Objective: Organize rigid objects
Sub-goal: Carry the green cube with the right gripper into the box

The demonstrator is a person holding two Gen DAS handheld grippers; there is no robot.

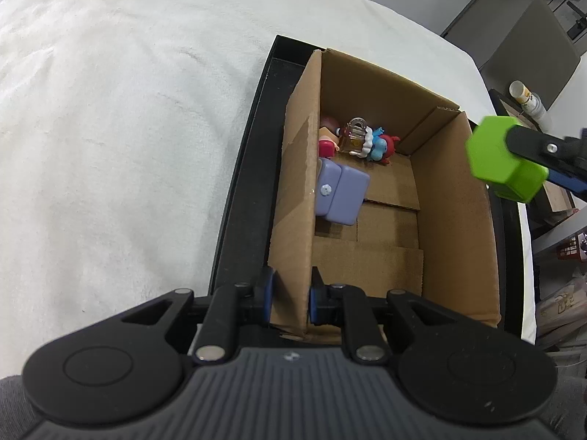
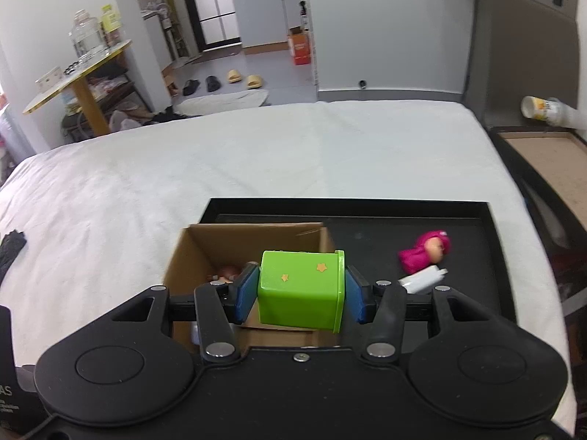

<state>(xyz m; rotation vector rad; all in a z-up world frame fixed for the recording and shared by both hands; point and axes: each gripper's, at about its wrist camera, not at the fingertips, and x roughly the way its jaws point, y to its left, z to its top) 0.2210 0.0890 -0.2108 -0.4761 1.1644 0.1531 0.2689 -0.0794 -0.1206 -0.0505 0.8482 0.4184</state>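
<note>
While above the cardboard box, green block clamped in right claw.

The box is bright green with 2 small yellow stars. The carton is brown, the tray black, the case lilac, the doll magenta-haired.

- My left claw is pinching the near wall of the box, which is sitting in the tray on the bed.
- My right claw is holding the block above the box's opening.
- A case and small toys are lying inside the box.
- A doll is lying in the tray, right of the box.
</note>
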